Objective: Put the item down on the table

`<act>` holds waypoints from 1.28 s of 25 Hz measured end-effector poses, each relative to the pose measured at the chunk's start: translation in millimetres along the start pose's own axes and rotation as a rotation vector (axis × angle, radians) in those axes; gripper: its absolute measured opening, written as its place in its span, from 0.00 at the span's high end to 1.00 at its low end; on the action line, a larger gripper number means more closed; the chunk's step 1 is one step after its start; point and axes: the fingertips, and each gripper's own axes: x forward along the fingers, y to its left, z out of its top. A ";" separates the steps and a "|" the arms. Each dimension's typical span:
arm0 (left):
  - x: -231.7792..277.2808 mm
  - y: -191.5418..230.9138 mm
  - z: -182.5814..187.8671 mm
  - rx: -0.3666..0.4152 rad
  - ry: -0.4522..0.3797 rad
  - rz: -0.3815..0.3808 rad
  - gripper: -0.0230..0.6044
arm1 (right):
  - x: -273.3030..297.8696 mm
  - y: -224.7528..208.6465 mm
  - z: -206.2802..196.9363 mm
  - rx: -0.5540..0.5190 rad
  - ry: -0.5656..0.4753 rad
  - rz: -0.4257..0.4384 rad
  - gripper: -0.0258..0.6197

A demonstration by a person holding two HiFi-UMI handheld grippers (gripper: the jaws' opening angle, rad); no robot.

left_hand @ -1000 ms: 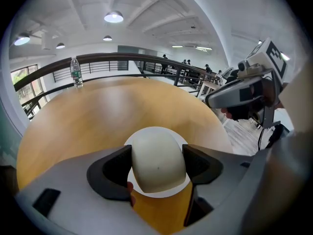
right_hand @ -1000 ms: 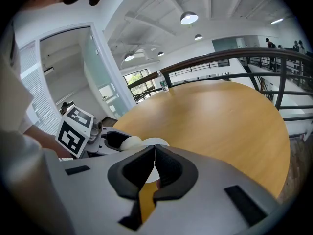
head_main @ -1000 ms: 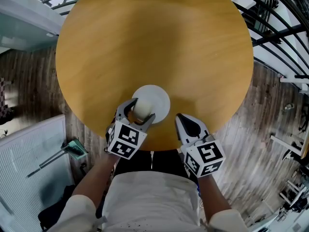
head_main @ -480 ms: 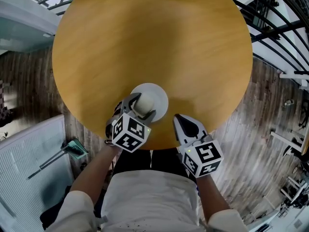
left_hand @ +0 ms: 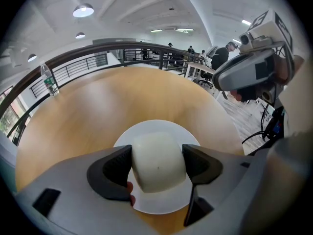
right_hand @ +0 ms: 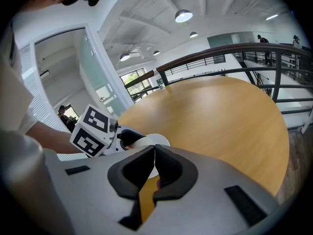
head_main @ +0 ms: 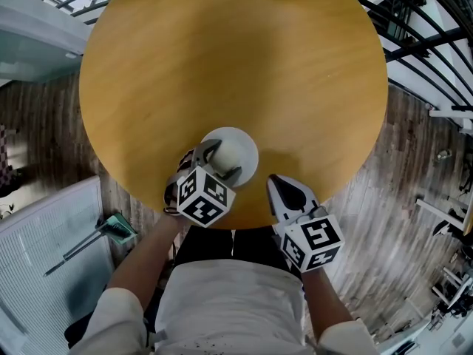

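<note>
Left tool (head_main: 219,161): near the tabletop's near edge, its two dark jaws pressed against opposite sides of the smooth white rounded item (left_hand: 157,160), pinching it.
White rounded item: held between the left tool's jaws directly over the round white plate (left_hand: 151,127). From the head view it sits (head_main: 225,155) within the plate's outline, toward its near-left part. Whether it touches the plate cannot be told.
Round white plate: lies flat on the round wooden tabletop (head_main: 236,65), close to the edge nearest the person, its rim (head_main: 249,145) showing beyond the item.
Right tool (head_main: 284,191): just right of the plate, at the tabletop's near edge, jaws pressed together (right_hand: 154,160) with nothing gripped between them.
</note>
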 end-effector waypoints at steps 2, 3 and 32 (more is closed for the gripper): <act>2.1 -0.1 -1.7 -0.003 0.005 -0.008 0.43 | 0.8 0.5 -0.1 0.006 -0.001 0.000 0.92; 3.0 0.1 -2.6 -0.005 0.007 -0.010 0.43 | 1.4 0.8 -0.4 0.009 -0.001 -0.001 0.92; 13.9 -1.0 -0.4 0.038 0.039 -0.027 0.43 | 5.2 -3.5 3.4 0.063 0.001 0.015 0.92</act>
